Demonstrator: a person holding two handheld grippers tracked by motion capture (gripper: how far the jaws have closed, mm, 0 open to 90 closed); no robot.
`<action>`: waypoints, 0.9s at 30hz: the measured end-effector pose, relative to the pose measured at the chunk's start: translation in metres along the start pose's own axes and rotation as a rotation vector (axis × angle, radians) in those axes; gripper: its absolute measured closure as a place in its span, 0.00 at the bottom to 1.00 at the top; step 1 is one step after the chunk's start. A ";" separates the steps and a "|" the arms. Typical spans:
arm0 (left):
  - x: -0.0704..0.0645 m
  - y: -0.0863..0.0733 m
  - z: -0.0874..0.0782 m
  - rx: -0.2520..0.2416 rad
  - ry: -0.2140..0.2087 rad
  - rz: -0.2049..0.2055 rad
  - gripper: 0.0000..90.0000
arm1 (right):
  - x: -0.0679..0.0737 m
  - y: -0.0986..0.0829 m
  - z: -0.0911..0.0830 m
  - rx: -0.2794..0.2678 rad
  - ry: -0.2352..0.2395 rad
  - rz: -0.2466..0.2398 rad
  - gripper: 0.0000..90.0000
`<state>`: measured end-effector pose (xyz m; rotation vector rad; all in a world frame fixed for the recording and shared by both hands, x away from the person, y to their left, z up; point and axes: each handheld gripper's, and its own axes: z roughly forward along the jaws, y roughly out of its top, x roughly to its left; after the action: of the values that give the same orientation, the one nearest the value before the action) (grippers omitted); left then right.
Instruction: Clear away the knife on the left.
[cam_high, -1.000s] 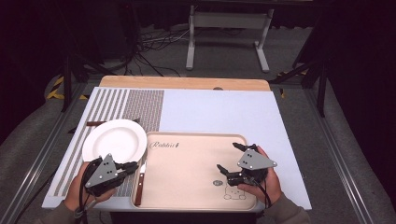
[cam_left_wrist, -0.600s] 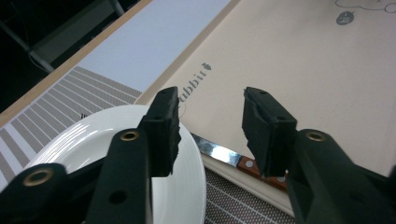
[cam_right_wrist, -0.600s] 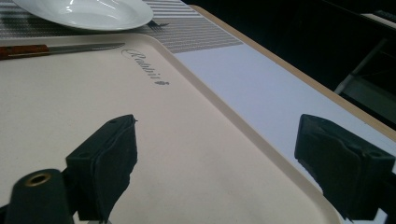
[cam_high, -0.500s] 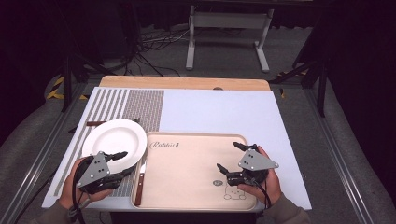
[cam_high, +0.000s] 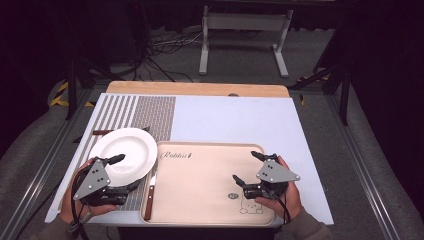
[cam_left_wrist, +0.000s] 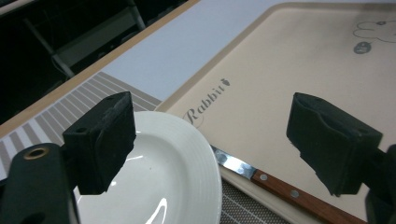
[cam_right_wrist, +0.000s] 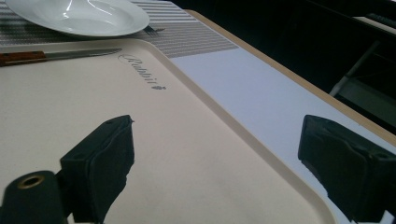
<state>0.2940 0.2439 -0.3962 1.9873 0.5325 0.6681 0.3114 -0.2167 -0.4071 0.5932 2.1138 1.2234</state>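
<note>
Between the left gripper's (cam_high: 123, 172) spread fingers (cam_left_wrist: 100, 140), the white plate's (cam_left_wrist: 159, 177) near rim.

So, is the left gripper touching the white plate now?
Cannot tell. In the left gripper view, the left gripper stands open, one jaw overlapping the white plate, yet neither contact nor gap shows plainly. The high view shows overlap too.

grey floor (cam_high: 310, 55), metal stand (cam_high: 244, 35), cables (cam_high: 165, 47)
</note>
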 end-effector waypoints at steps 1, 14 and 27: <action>0.001 0.000 -0.001 -0.002 0.003 0.002 0.15 | 0.000 0.000 0.000 -0.001 0.000 0.001 0.13; 0.011 -0.003 -0.008 -0.037 0.044 -0.031 0.07 | 0.002 0.001 0.000 -0.002 0.003 -0.001 0.12; 0.025 -0.008 -0.018 -0.057 0.082 -0.071 0.06 | 0.005 0.003 0.001 -0.001 0.016 -0.009 0.12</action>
<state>0.3004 0.2746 -0.3896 1.8856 0.6236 0.7155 0.3086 -0.2118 -0.4062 0.5745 2.1269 1.2275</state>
